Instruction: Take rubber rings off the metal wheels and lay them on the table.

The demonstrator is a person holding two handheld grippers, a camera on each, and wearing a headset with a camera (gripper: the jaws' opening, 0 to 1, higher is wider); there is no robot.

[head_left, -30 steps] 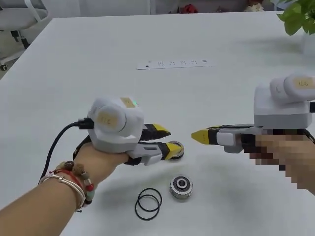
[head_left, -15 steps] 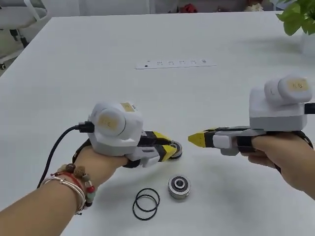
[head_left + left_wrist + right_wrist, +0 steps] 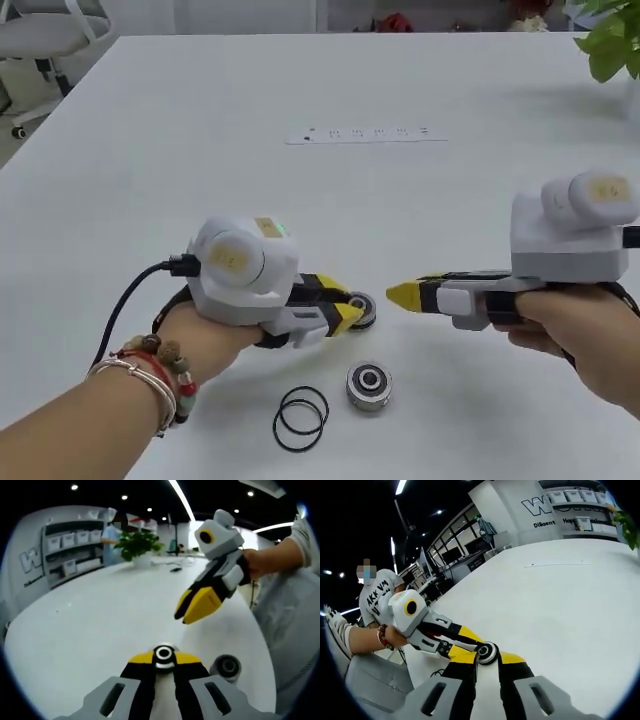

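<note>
Above desk (image 3: 300,80): left claw (image 3: 345,303), gripping wheel (image 3: 362,308), faces right claw (image 3: 400,294). Loose wheel (image 3: 369,385) lies before them, rings (image 3: 301,416) left of it.

Bright, even light on the white surface (image 3: 420,90) in the head view — no hot glare, just a flat wash. Shadows are soft and faint: a pale grey patch under the left tool (image 3: 348,306), barely darker than the top. Focus is crisp up close, softer at the far edge.

Over to the left gripper view: ceiling strip lights (image 3: 181,500) blaze white, the room above goes dark, the shelves (image 3: 67,545) bow hard with the fisheye. The metal wheel (image 3: 164,655) clamped in that tool catches a bright glint; the right tool (image 3: 184,619) is a touch blurred.

Right gripper view — surface nearly blown out, far wall (image 3: 540,505) bending away, near jaws soft.
</note>
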